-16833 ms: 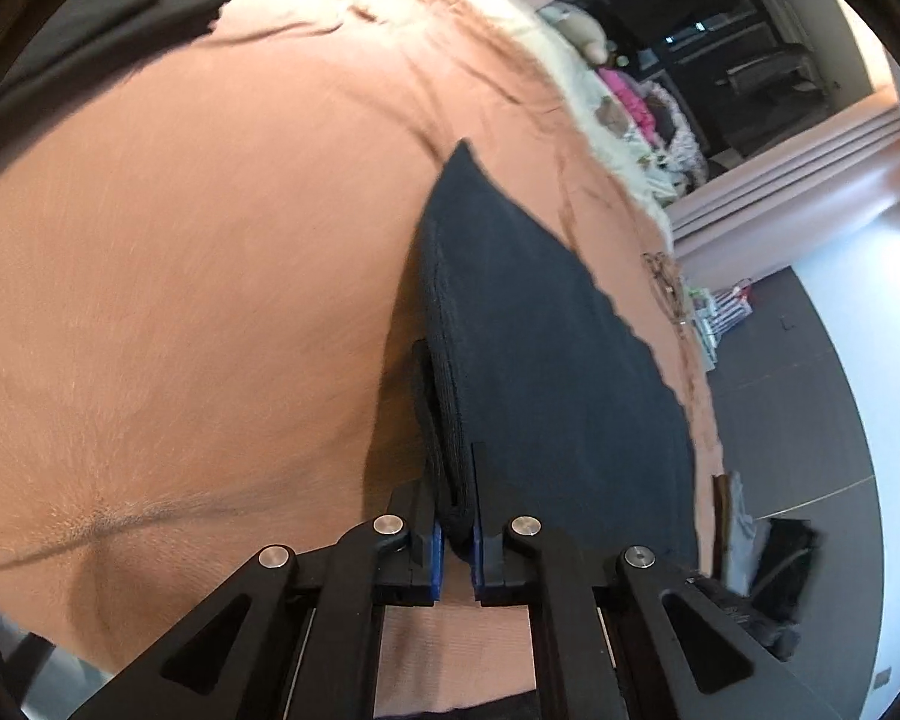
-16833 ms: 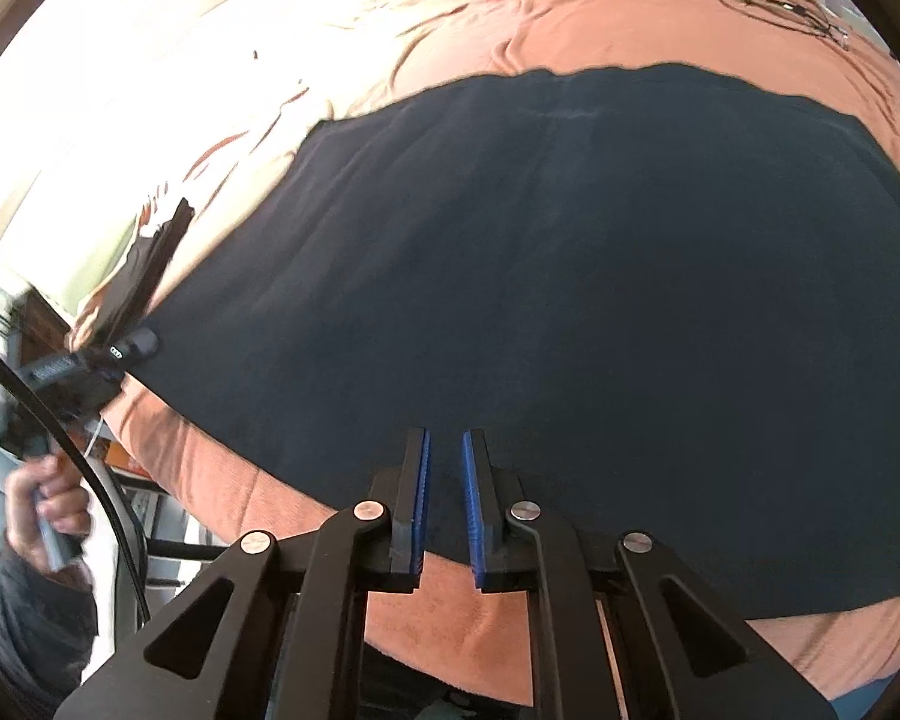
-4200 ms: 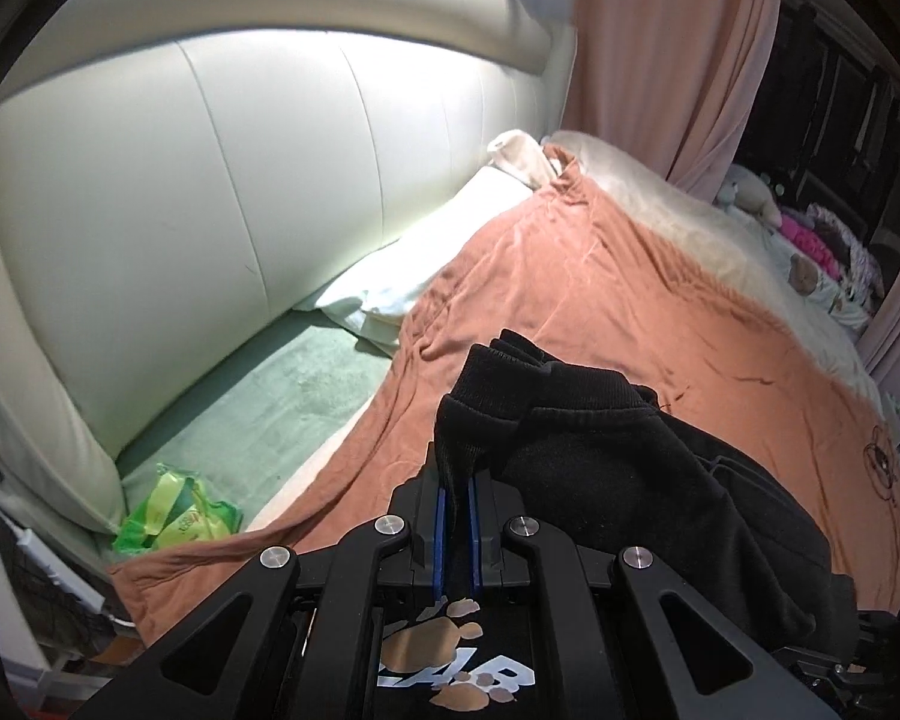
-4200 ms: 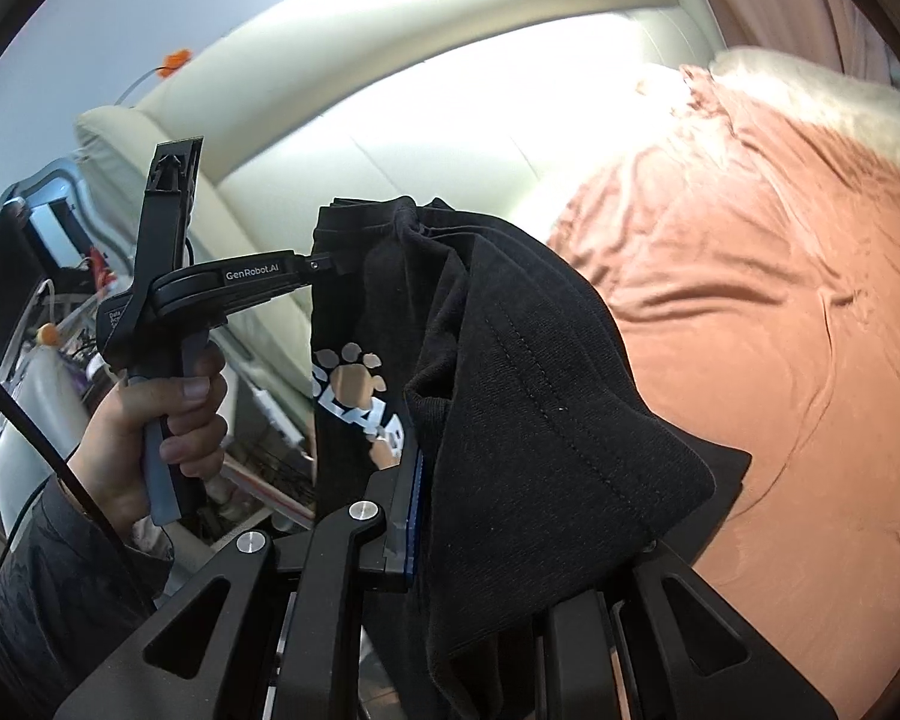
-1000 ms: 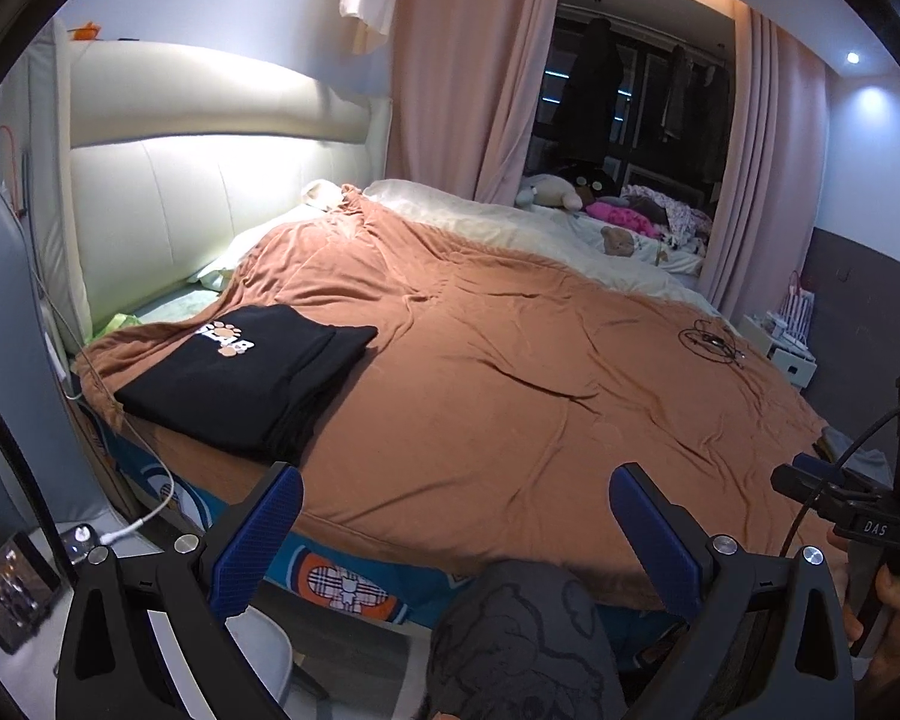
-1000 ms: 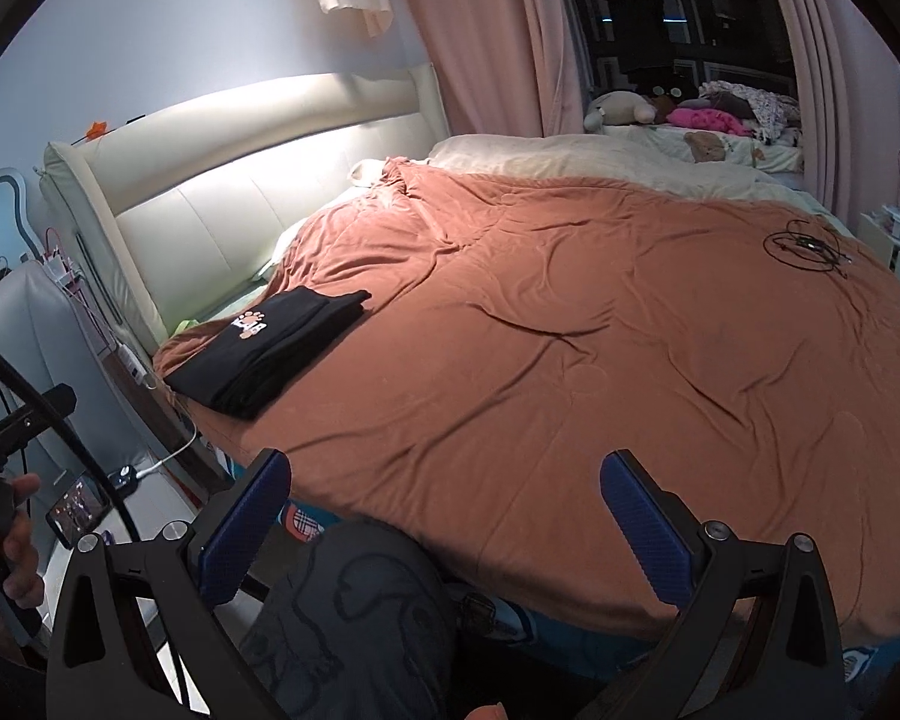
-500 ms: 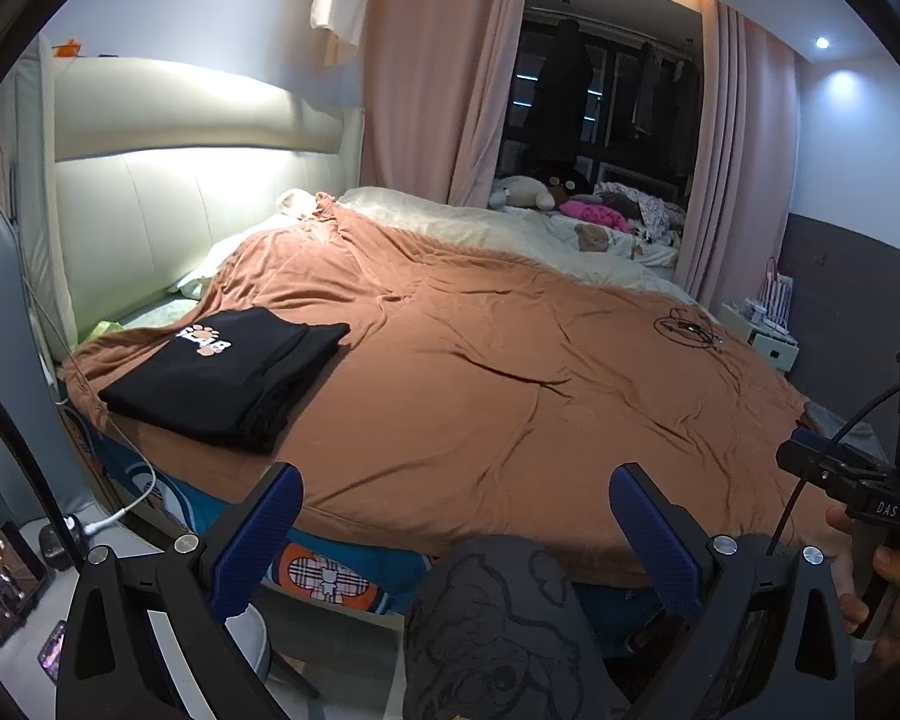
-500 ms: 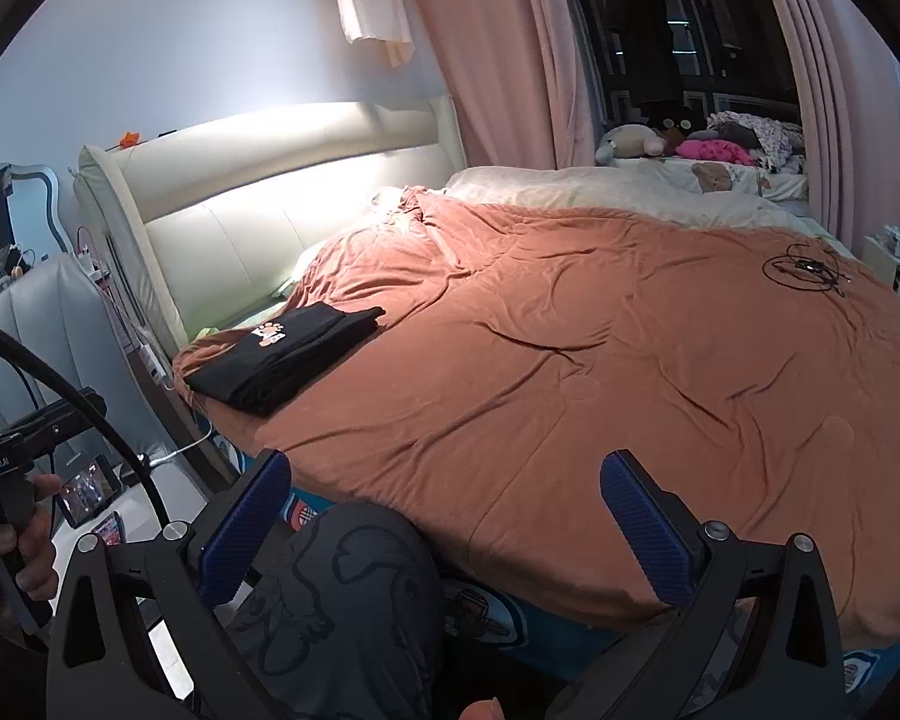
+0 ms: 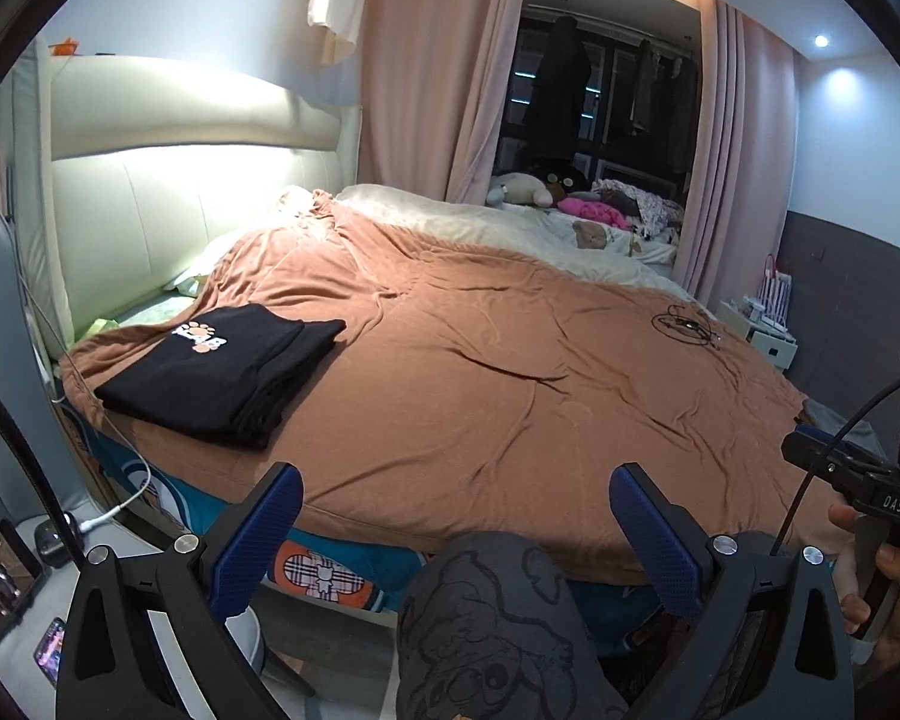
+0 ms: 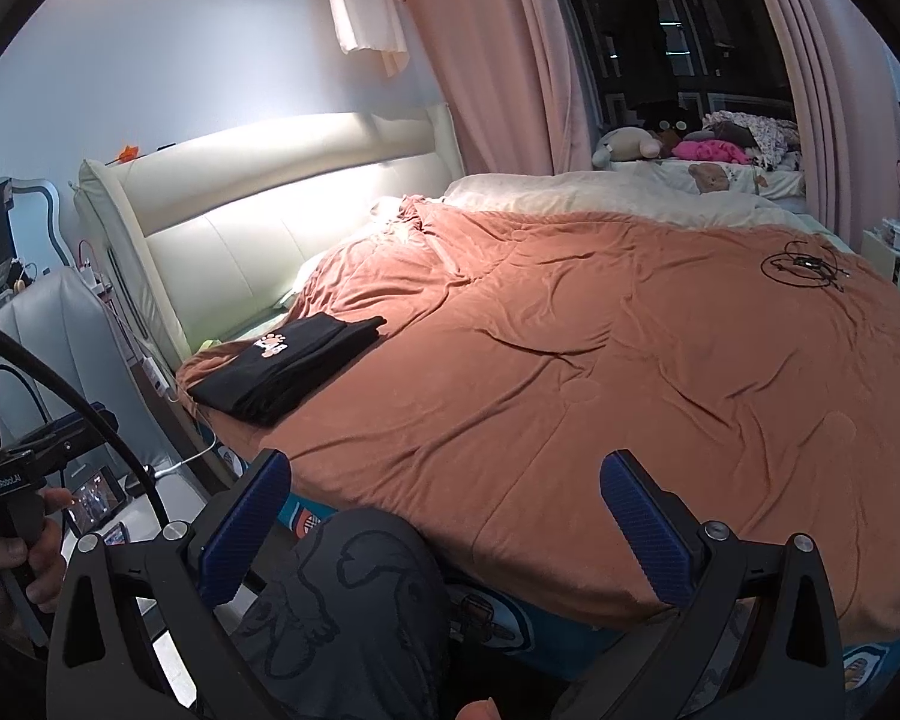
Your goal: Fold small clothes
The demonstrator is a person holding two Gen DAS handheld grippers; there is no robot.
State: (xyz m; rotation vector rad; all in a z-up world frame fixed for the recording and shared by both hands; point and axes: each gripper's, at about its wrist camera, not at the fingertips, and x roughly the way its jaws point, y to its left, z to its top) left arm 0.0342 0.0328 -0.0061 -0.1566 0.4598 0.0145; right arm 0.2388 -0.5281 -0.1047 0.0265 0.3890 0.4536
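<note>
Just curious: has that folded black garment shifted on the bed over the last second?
No. The folded black garment lies at the same bed corner beside the headboard.

I am facing a bed with a lit cream headboard. Pink curtains are framing a dark window.

A folded black shirt lies on the blanket at ten o'clock. The left gripper gapes wide, empty, at six.

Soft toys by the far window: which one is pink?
The pink toy lying to the right of the pale plush and above the small brown bear; it alone is bright pink.
</note>
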